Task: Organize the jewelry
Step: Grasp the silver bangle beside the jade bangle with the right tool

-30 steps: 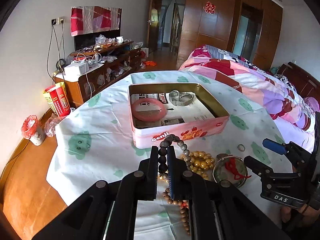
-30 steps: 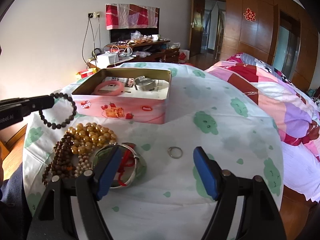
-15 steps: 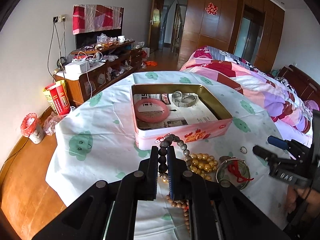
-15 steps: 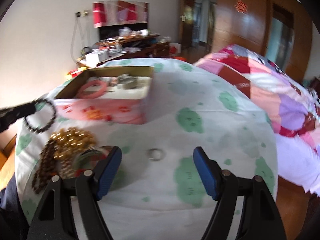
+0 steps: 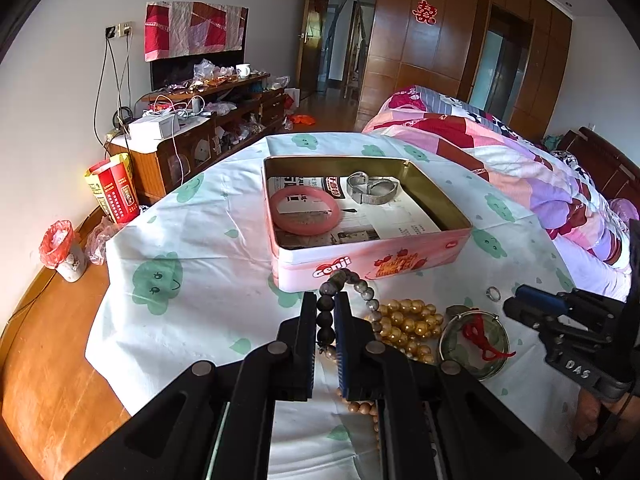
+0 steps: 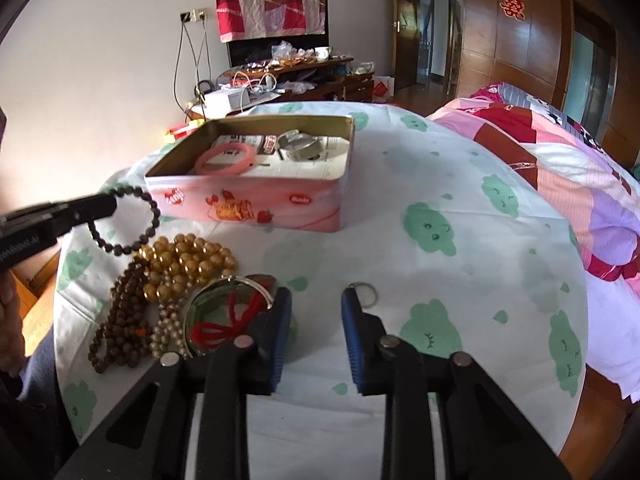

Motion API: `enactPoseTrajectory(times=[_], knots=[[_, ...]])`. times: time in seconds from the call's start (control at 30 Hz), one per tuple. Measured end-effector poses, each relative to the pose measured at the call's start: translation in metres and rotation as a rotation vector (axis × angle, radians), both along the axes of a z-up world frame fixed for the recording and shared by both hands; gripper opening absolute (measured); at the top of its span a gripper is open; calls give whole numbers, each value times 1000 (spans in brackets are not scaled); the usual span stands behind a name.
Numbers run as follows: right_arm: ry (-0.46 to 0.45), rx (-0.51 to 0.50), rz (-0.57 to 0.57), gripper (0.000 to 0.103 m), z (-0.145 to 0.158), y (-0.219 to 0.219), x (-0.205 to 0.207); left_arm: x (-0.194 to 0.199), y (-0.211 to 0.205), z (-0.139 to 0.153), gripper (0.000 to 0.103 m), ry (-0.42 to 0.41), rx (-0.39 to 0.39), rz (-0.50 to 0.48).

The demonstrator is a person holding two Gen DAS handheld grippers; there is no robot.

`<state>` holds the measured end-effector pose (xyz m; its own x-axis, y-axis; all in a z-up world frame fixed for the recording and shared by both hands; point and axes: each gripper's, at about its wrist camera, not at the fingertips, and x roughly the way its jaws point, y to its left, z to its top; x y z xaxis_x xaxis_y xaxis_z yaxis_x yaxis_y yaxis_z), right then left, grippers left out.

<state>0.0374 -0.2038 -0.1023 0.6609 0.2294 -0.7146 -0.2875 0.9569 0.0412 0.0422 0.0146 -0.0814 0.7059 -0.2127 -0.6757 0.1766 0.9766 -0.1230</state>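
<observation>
Left gripper (image 5: pixel 326 312): jaws clamped on the dark round-bead bracelet (image 6: pixel 128 222), lifted just in front of the pink biscuit tin (image 5: pixel 372 256).
Bracelet: light, limp, likely elastic-strung; swings freely; best pinched across one bead, as it is.
Right gripper (image 6: pixel 314 312): jaws closing, nothing between them; small silver ring (image 6: pixel 366 294) just beside the right tip on the tabletop (image 6: pixel 440 208).
Ring: tiny, hard, probably slippery; pinch across its band.

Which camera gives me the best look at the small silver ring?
The right wrist view: the ring lies on the cloth just past the right claw, partly behind its right fingertip. In the left wrist view the ring is tiny, near the frame's right edge.
</observation>
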Motion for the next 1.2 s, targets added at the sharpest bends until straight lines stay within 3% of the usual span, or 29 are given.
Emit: enactPoseTrajectory(times=[0.13,0.3,0.4,0.53,0.83,0.93,1.2], knots=[[-1,25,31,29,5,5,-4,1,1,-2,8,7,-1,-1],[34,-22,82,29,-10,22,-3,1,1,-2,8,9,-3,-5],[32,-37,81,10,-15,22,-4,1,2,-1,8,8,-4,-4],[-6,-16,85,7,-4,19,-7,1,1,-2,8,15,-4,-10],[6,-29,97,6,-4,21,-4,1,1,-1,8,20,-5,-17],[28,-51,85,12,-10,23,0,0,1,-2,8,22,-6,-19],[-5,-26,79,8,-5,17,-6,1,2,-3,8,23,-7,-17]])
